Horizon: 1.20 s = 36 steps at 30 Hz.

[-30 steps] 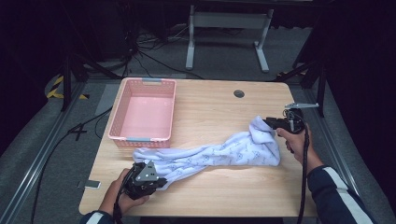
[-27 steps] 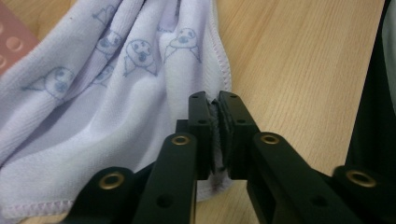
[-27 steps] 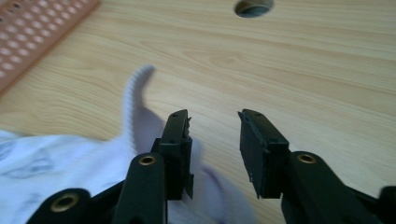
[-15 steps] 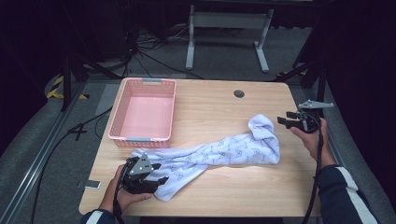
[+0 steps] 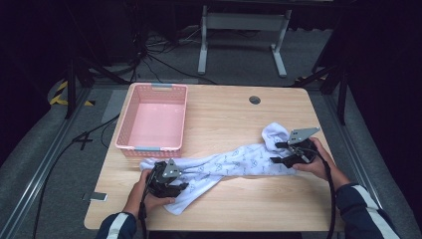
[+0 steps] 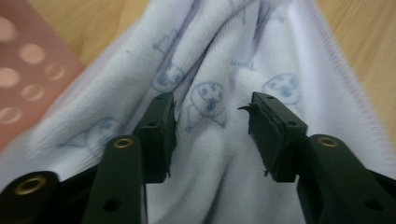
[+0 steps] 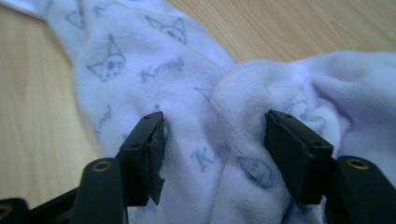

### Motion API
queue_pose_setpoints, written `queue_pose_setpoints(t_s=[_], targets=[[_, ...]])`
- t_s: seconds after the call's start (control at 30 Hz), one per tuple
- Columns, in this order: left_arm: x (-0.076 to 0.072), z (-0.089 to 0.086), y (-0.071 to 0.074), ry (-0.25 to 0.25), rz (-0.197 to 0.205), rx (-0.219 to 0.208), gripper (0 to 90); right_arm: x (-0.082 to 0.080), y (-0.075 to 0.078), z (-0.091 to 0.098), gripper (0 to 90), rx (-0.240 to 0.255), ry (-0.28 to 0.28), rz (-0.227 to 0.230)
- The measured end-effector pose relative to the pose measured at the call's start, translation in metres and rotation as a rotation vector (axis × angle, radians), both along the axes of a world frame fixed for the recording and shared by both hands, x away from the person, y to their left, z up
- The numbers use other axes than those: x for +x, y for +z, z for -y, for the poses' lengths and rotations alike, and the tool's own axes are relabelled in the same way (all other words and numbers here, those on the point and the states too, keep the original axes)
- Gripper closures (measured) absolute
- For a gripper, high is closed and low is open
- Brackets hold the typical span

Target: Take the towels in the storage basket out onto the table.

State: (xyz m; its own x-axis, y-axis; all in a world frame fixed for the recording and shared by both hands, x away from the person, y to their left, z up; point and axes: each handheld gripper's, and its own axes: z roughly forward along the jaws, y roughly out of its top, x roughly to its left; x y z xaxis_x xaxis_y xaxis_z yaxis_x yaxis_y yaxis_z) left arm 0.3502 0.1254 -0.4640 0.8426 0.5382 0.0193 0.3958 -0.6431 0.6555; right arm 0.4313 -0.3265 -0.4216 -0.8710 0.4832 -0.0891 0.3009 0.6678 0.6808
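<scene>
A white towel (image 5: 234,164) printed with blue cartoon faces lies stretched in a long bunched strip across the near half of the wooden table (image 5: 234,114). My left gripper (image 5: 182,180) rests low on the towel's left end. In the left gripper view, its jaws (image 6: 212,109) straddle a raised fold of the towel (image 6: 210,56). They have just been closing and still stand apart. My right gripper (image 5: 276,152) is down on the right end. Its jaws (image 7: 215,126) stand wide over a hemmed fold of the towel (image 7: 154,70), having just been opening.
An empty pink plastic basket (image 5: 149,148) stands at the table's back left, just beyond the towel's left end. A round cable hole (image 5: 255,100) sits near the far edge. Cables and a desk frame lie on the dark floor behind.
My right gripper drew off to the right, then came back down onto the towel's right end with wider jaws. My left gripper opened and slid a little right onto the towel.
</scene>
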Motion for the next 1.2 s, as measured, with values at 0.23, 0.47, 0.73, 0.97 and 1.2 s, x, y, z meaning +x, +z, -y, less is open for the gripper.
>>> queue_pose_setpoints(t_s=[0.23, 0.47, 0.73, 0.97, 1.2], targets=[[-0.001, -0.001, 0.003, -0.023, 0.019, 0.031, 84.7, 0.003, 0.005, 0.01, 76.2, 0.05, -0.042, 0.04], [-0.007, -0.009, 0.017, -0.048, 0.052, -0.018, 86.2, 0.0, 0.033, 0.033, 82.6, 0.206, -0.158, 0.114], [-0.021, -0.013, 0.027, -0.192, 0.042, -0.022, 86.8, 0.014, 0.049, 0.061, 83.6, 0.28, -0.389, 0.186], [-0.028, -0.019, 0.034, -0.096, 0.075, -0.077, 83.8, 0.039, 0.032, 0.06, 76.8, 0.23, -0.459, 0.152], [-0.025, -0.015, 0.029, -0.043, 0.076, -0.08, 56.6, 0.048, 0.023, 0.049, 55.0, 0.154, -0.486, 0.159]])
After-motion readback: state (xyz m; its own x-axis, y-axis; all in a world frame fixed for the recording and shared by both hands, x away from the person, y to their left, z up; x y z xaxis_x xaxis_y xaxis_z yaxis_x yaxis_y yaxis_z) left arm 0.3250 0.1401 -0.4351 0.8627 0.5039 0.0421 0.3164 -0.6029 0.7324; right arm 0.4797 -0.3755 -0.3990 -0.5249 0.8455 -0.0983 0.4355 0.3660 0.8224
